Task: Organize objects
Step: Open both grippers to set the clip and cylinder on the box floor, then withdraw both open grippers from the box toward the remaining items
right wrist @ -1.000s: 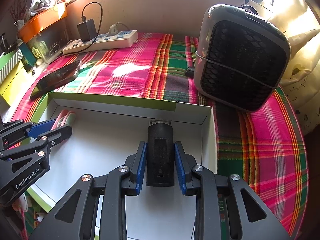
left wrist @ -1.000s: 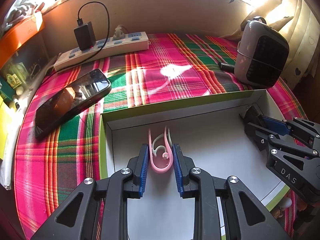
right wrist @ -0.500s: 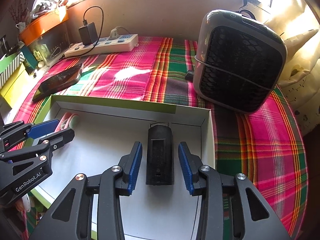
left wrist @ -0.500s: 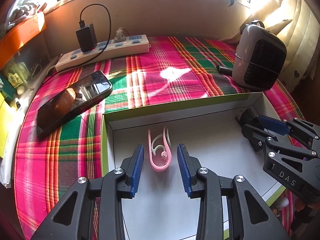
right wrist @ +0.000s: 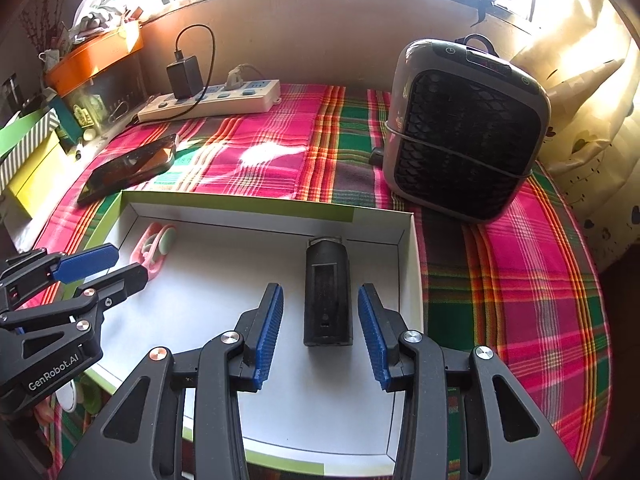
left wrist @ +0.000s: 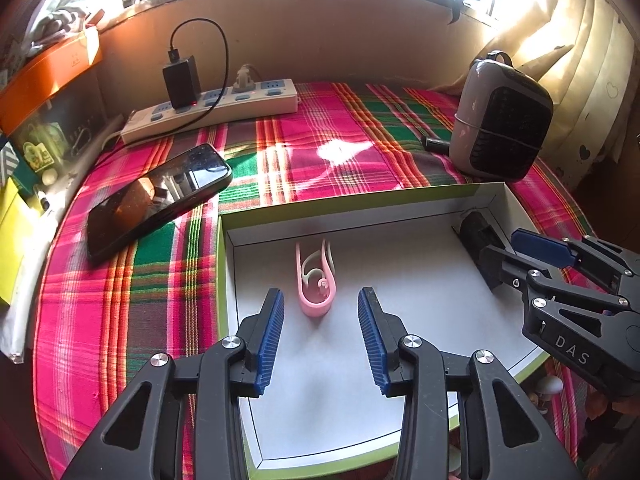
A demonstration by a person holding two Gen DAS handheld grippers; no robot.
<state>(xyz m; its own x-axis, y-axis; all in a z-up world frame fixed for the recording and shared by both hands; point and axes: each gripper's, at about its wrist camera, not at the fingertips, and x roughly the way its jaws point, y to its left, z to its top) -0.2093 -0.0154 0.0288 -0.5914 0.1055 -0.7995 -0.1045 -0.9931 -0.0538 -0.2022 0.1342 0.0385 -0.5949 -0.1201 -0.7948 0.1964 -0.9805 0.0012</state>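
A shallow white box with a green rim [left wrist: 224,264] [right wrist: 408,264] lies on the plaid cloth. A pink clip-like item [left wrist: 316,280] [right wrist: 154,248] lies in its left part. A black oblong device [right wrist: 328,296] [left wrist: 476,236] lies in its right part, near the right wall. My left gripper [left wrist: 320,320] is open and empty, just behind the pink item; it also shows in the right wrist view [right wrist: 108,266]. My right gripper [right wrist: 320,320] is open and empty, its fingers on either side of the black device's near end; it also shows in the left wrist view [left wrist: 516,248].
A black phone [left wrist: 156,196] [right wrist: 128,168] lies on the cloth left of the box. A white power strip [left wrist: 212,108] with a black charger sits at the back. A grey fan heater [right wrist: 464,128] [left wrist: 500,120] stands at the back right. Boxes line the left edge.
Both grippers have opened: the left has let go of the pink item and the right of the black device. Both have drawn back and up a little; the items rest in the box.
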